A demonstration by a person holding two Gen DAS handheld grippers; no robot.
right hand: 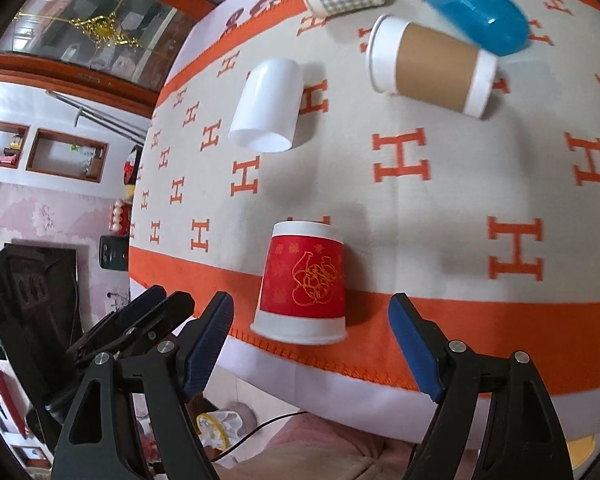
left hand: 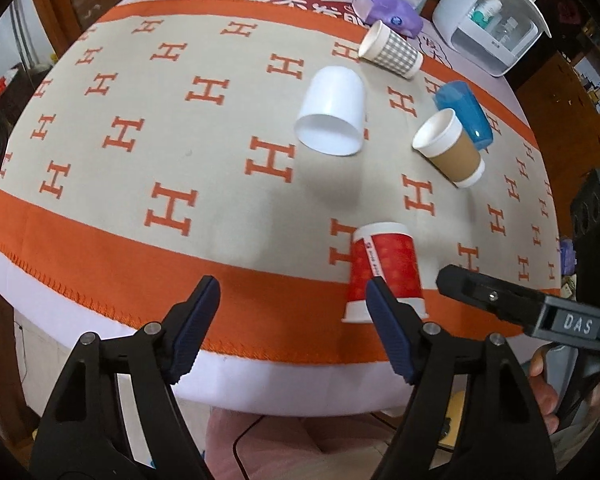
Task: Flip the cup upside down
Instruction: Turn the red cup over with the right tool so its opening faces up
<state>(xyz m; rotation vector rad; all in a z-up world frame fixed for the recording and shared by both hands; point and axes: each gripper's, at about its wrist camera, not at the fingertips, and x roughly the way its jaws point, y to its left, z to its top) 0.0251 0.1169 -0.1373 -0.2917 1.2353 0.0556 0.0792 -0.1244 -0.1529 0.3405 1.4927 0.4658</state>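
A red paper cup (left hand: pixel 384 270) stands upside down, mouth down, on the orange border of the cloth near the table's front edge; it also shows in the right wrist view (right hand: pixel 302 284). My left gripper (left hand: pixel 292 292) is open and empty, above the front edge, with its right finger in front of the cup's lower left. My right gripper (right hand: pixel 310 312) is open and empty; the cup stands just beyond the gap between its fingers, untouched. The right gripper's tip (left hand: pixel 480 288) shows in the left wrist view, right of the cup.
A white cup (left hand: pixel 334 110), a brown-sleeved cup (left hand: pixel 450 148), a blue cup (left hand: pixel 466 114) and a grey checked cup (left hand: pixel 392 50) lie on their sides further back. A purple tissue pack (left hand: pixel 386 10) and a white box (left hand: pixel 488 20) sit at the far right.
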